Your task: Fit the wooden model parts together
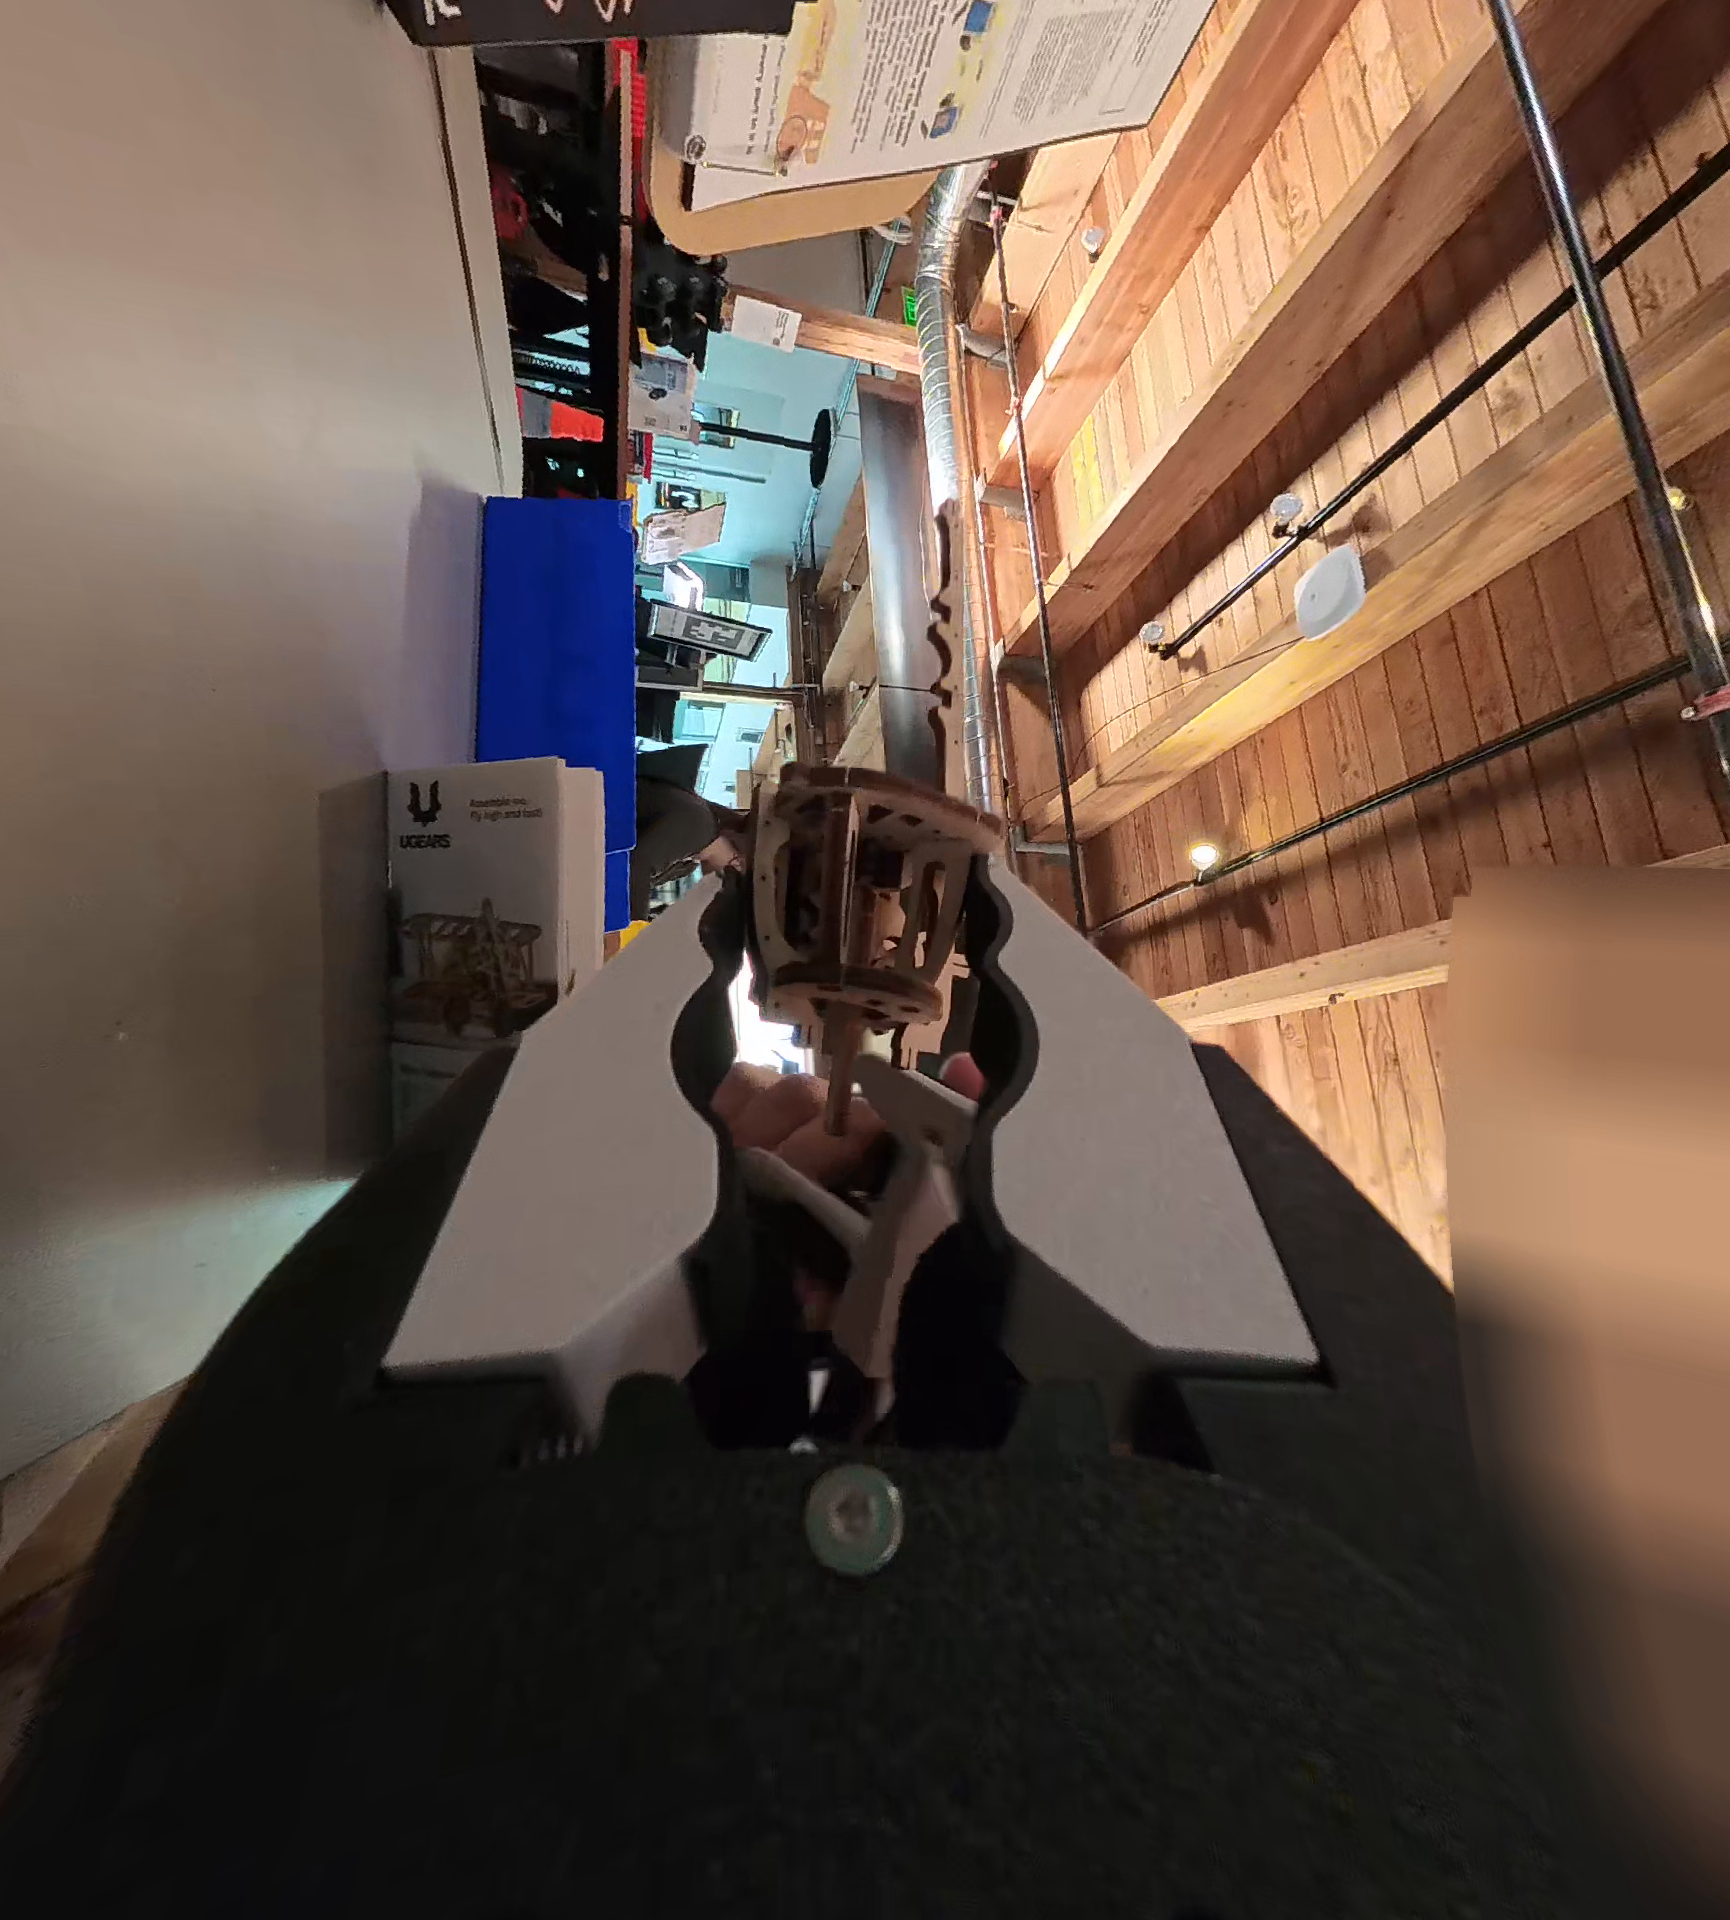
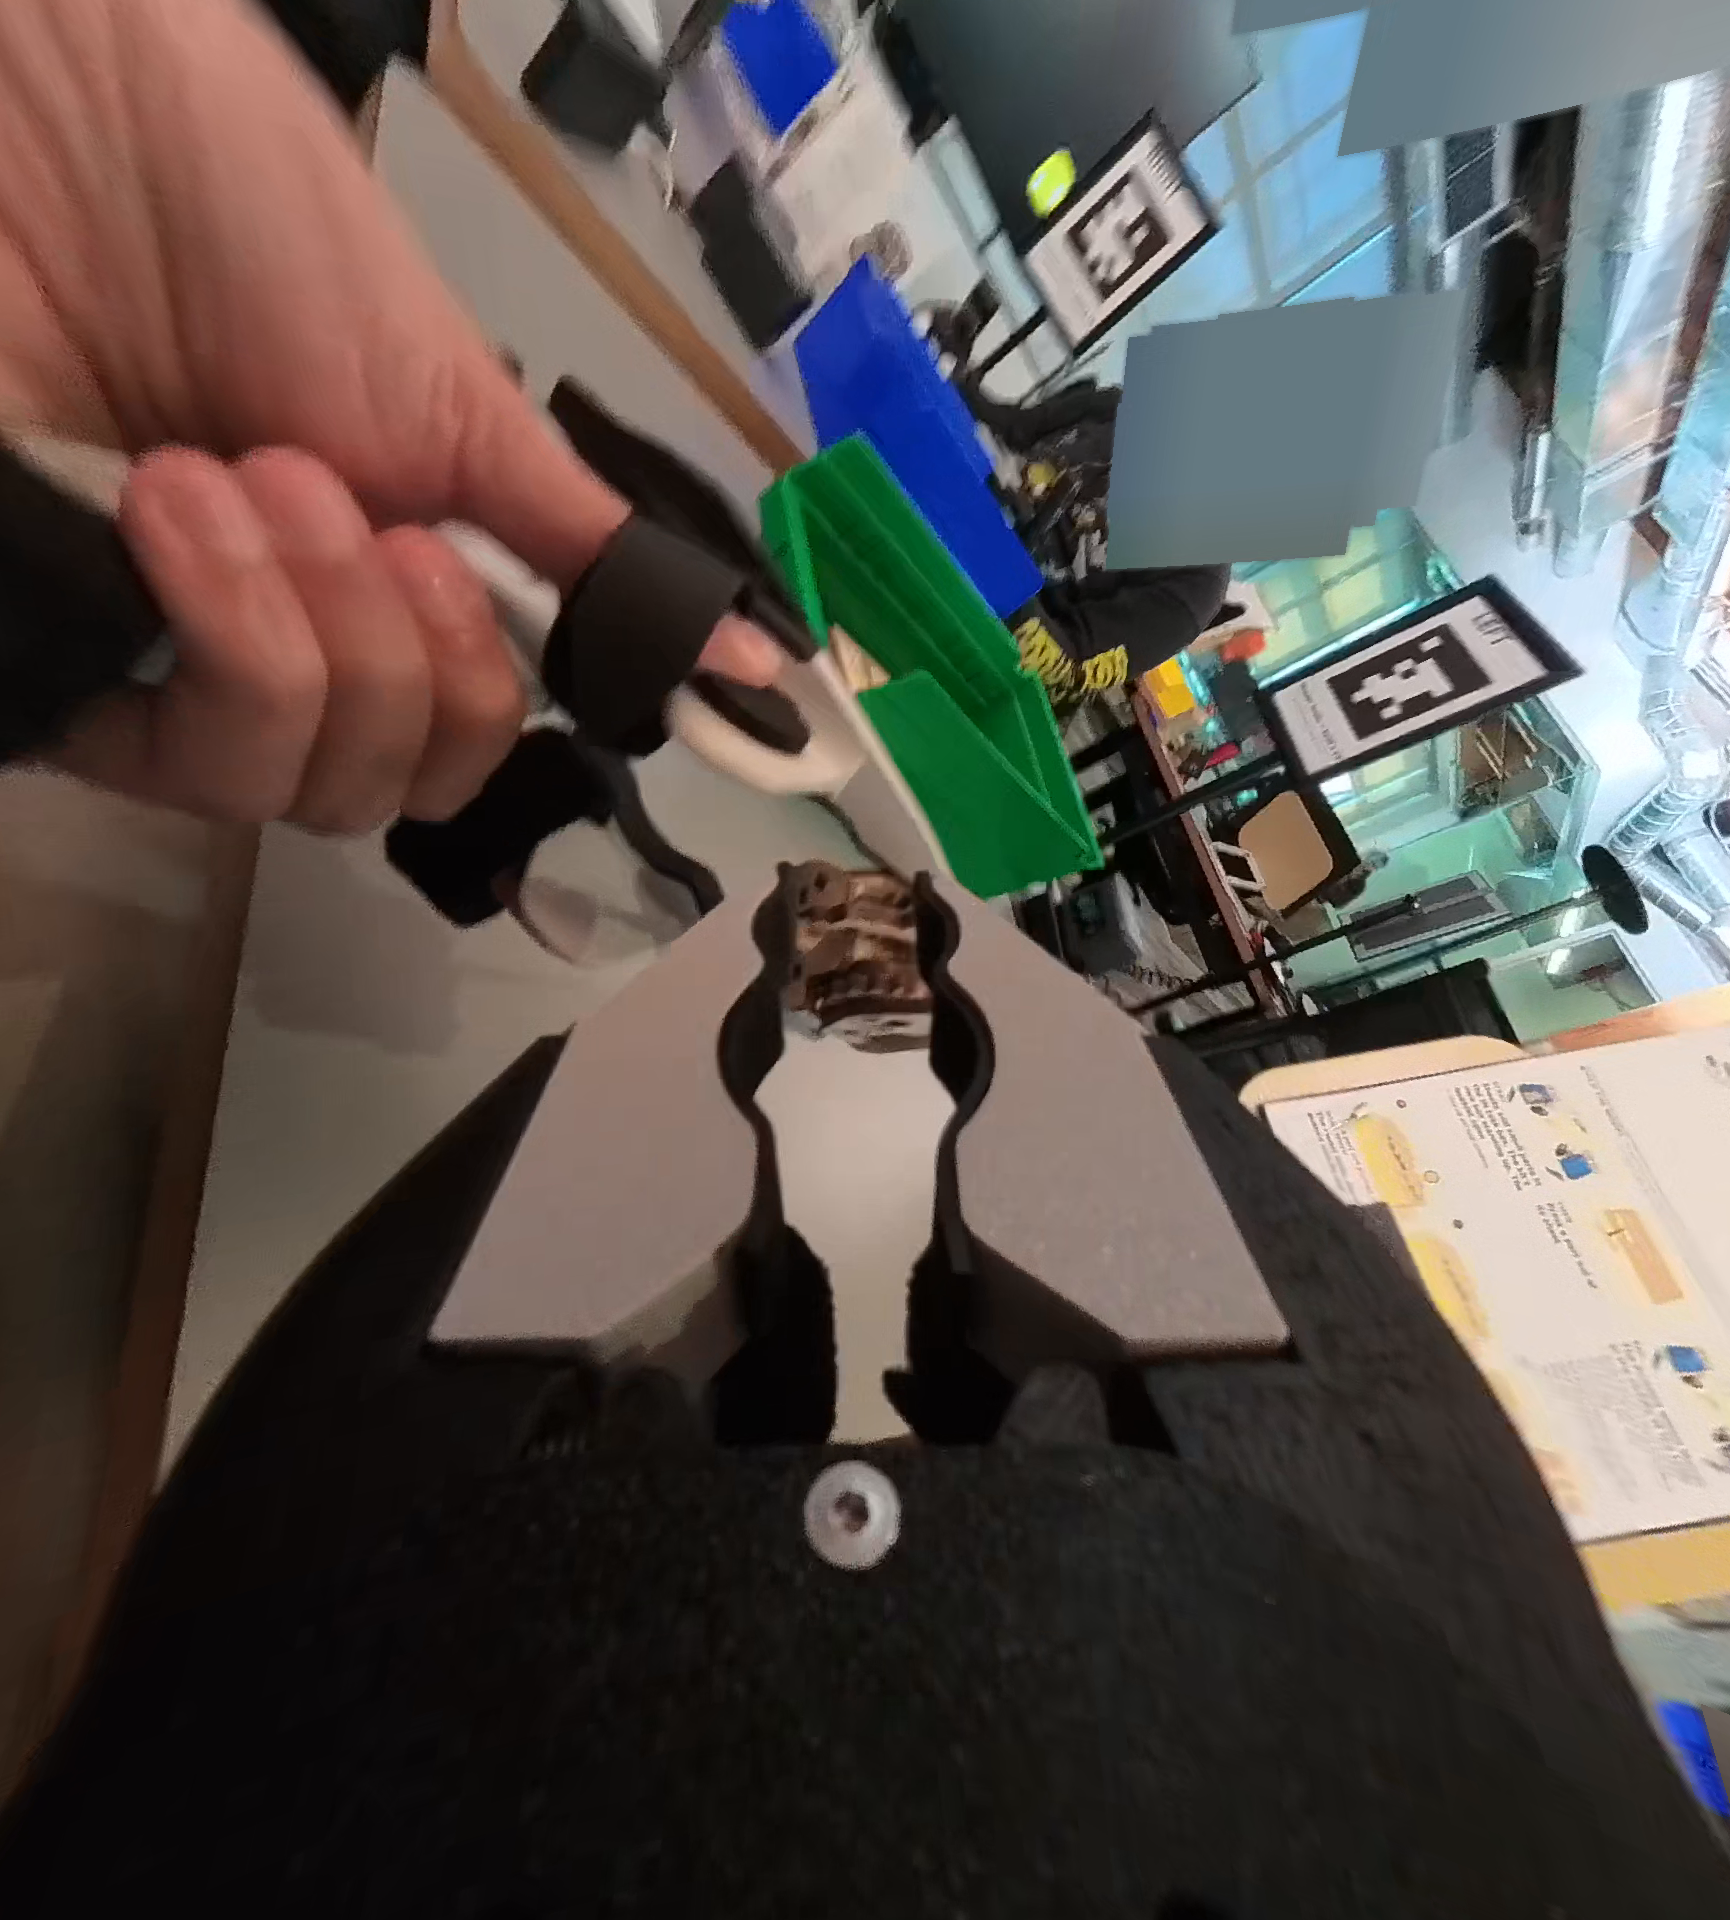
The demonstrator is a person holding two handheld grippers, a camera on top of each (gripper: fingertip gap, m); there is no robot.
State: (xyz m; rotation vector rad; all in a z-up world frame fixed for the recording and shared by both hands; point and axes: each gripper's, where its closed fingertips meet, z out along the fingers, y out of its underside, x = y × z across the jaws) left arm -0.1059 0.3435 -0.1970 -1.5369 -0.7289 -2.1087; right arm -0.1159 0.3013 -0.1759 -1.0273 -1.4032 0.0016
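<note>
A small wooden model (image 1: 819, 883) of layered discs and gears sits between the fingertips of my left gripper (image 1: 856, 894), which is shut on it. A thin wooden shaft (image 1: 840, 1070) sticks out of it toward the camera. A long notched wooden strip (image 1: 949, 623) reaches beyond it. The right gripper's grey fingers (image 1: 918, 1164) and a hand show behind the shaft. In the right wrist view the same model (image 2: 850, 977), blurred, sits between the tips of my right gripper (image 2: 850, 914), which is closed on it. A hand (image 2: 269, 416) holds the left gripper at upper left.
A kit box (image 1: 476, 904) and a blue bin (image 1: 554, 623) stand on the white table (image 1: 165, 520). An instruction sheet (image 2: 1567, 1247) lies on a board. A green folded rack (image 2: 934, 707) and blue bins (image 2: 892, 416) stand just beyond the model.
</note>
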